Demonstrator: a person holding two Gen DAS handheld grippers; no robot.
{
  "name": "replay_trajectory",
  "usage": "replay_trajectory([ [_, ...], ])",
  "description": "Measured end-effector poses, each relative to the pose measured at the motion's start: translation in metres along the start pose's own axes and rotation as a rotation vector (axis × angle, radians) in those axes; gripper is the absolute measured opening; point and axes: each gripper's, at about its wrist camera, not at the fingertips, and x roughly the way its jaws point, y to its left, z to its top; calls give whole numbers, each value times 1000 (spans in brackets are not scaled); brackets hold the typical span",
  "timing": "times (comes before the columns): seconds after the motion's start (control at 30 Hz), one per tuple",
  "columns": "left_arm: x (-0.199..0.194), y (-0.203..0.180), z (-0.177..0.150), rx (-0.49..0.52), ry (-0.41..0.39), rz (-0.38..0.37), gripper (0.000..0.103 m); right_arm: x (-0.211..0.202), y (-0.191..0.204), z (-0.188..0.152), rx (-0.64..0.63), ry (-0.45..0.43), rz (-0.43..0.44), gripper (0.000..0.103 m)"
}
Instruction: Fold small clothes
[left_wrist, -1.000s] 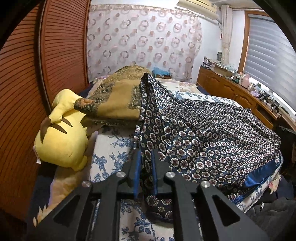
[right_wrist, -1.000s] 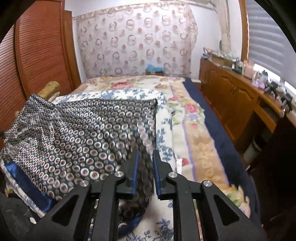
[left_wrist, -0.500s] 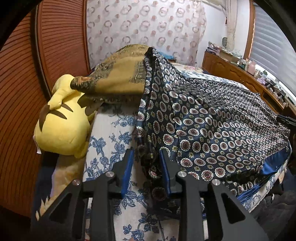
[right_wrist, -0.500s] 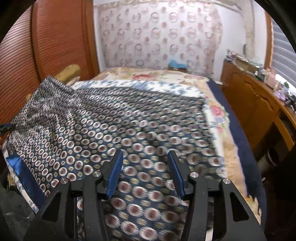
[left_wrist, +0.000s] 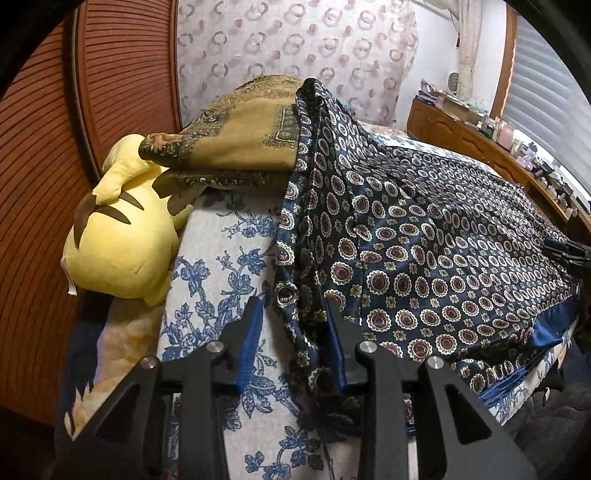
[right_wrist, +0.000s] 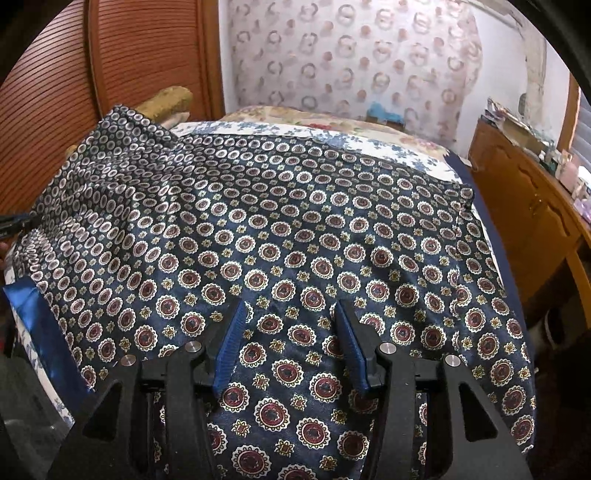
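A navy garment (left_wrist: 424, 236) with red and white medallions and a plain blue hem lies spread over the bed; it also fills the right wrist view (right_wrist: 295, 240). My left gripper (left_wrist: 293, 314) is open, its jaws on either side of the garment's bunched near-left edge. My right gripper (right_wrist: 290, 314) is open and empty just above the flat cloth. The right gripper's tip shows at the far right edge of the left wrist view (left_wrist: 569, 253).
A yellow plush toy (left_wrist: 118, 229) lies at the left by the wooden slatted door (left_wrist: 48, 147). A folded mustard patterned cloth (left_wrist: 240, 147) sits behind the garment. White sheet with blue flowers (left_wrist: 214, 266) covers the bed. A wooden dresser (right_wrist: 524, 206) runs along the right.
Both grippers were shut on the garment's edges a second ago and have opened. The cloth has dropped and lies spread flat on the bed. The right gripper now hovers over it.
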Motion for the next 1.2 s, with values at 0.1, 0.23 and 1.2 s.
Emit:
replay_trajectory([
  [0.1, 1, 0, 1, 1, -2, 4, 31, 2, 1, -1, -6, 9, -5, 51],
  [0.23, 4, 0, 4, -2, -2, 7, 31, 2, 1, -2, -3, 11, -1, 53],
  [1.2, 13, -14, 17, -14, -27, -116, 5, 3, 1, -3, -4, 12, 7, 58],
])
